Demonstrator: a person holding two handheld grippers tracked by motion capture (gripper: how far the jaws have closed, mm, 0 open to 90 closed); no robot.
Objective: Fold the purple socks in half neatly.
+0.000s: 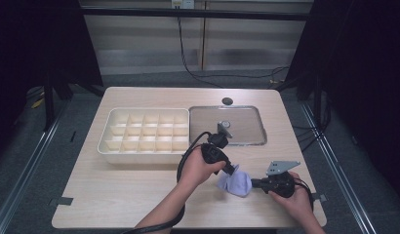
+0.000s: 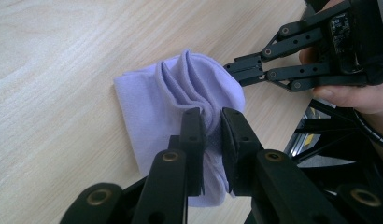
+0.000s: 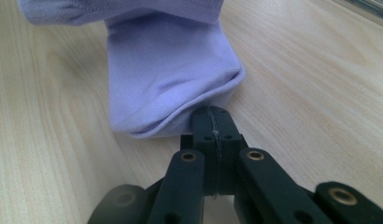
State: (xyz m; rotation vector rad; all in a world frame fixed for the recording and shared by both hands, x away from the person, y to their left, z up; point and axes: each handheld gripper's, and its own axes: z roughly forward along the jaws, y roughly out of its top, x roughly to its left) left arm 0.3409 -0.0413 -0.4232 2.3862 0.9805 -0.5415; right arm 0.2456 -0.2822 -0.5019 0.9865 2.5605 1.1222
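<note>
Setting: dark curtained room, grey floor, pale wooden table at the centre of the high view.
Tray: cream divided tray in the upper left part of the tabletop, its small square cells in rows.
Lid: clear lid with a knob, just to the right of the tray, flat on the wood; a small dark round hole lies above it.
Left gripper: lower centre of the high view, reaching down and right; its jaws are nearly together and pinch a bunched fold of the cloth, seen close in the left gripper view.
Cloth: lilac sock-like cloth, lower right of centre, resting on the table between the two tools, gathered into pleats where it is pinched.
Right gripper: lower right of the high view, pointing left; its jaws are fully together at the cloth's edge, whether fabric is caught between them I cannot tell.
</note>
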